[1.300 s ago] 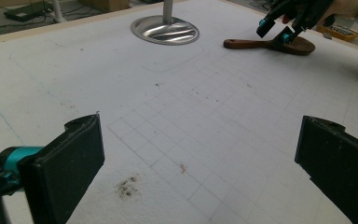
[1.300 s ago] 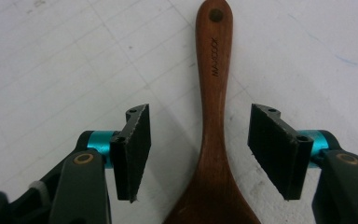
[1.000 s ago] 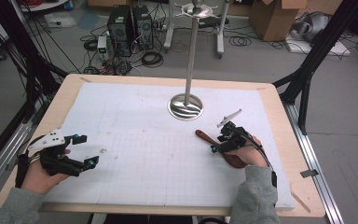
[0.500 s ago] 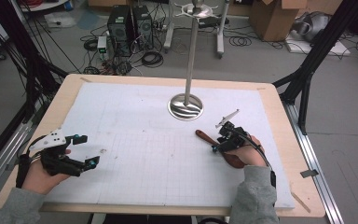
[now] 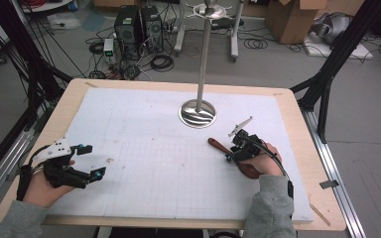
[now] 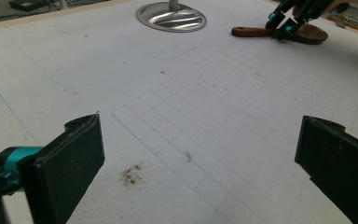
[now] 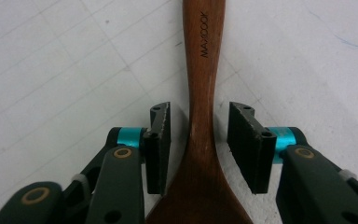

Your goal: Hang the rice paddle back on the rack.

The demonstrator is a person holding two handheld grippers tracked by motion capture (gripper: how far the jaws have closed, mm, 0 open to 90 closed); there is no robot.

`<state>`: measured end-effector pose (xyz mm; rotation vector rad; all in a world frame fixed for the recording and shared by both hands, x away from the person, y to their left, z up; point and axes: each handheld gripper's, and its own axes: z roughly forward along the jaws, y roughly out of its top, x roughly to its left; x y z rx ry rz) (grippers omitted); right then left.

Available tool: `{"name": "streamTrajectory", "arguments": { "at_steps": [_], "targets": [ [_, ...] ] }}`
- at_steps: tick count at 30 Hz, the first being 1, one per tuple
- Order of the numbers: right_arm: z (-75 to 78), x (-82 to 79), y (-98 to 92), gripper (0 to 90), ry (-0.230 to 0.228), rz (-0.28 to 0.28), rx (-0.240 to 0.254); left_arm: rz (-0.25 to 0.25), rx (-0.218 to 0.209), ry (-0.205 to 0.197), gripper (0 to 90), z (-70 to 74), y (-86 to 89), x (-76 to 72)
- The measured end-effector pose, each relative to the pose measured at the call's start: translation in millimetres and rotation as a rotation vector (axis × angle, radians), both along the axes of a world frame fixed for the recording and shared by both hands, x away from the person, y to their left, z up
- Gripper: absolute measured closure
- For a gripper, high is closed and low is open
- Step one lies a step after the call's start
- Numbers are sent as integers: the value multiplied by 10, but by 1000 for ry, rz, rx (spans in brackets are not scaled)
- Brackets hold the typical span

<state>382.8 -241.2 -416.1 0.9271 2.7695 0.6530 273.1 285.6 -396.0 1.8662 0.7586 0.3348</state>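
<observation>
Lying flat on the white mat (image 5: 144, 124), the wooden spoon (image 7: 204, 93) is straddled by the right gripper (image 7: 199, 140), jaws narrow but untouching. Nearby stands a metal stand (image 5: 197, 113). The left gripper (image 5: 90, 161) is held wide, well apart.

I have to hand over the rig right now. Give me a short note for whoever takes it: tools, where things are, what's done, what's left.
Right tool: jaws open, straddling the neck of the wooden spoon, small gaps on both sides, no grip yet.
Left tool: jaws wide open, holding nothing, low over the white mat at the near left.
Spoon lies flat on the mat, right of centre, near the metal stand.
Done: right tool lined up on the spoon.
Left: probably close the jaws on it and lift.
</observation>
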Motion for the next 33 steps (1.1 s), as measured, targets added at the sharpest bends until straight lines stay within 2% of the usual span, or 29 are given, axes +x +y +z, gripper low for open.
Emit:
{"name": "streamTrajectory", "arguments": {
  "at_steps": [6, 12, 18, 23, 33],
  "targets": [
    [5, 3, 4, 673, 10, 0, 5, 1, 2, 7, 18, -3, 6, -6],
    [6, 23, -5, 713, 22, -20, 10, -8, 3, -12, 18, 10, 0, -23],
    [27, 15, 62, 750, 25, -20, -40, -8, 9, -5, 18, -1, -8, -25],
    [34, 8, 85, 757, 15, -8, -63, -11, 5, -7, 18, 2, -1, -27],
    [40, 7, 82, 763, 15, -2, -55, -4, 3, -6, 18, 2, 27, -25]
  ]
}}
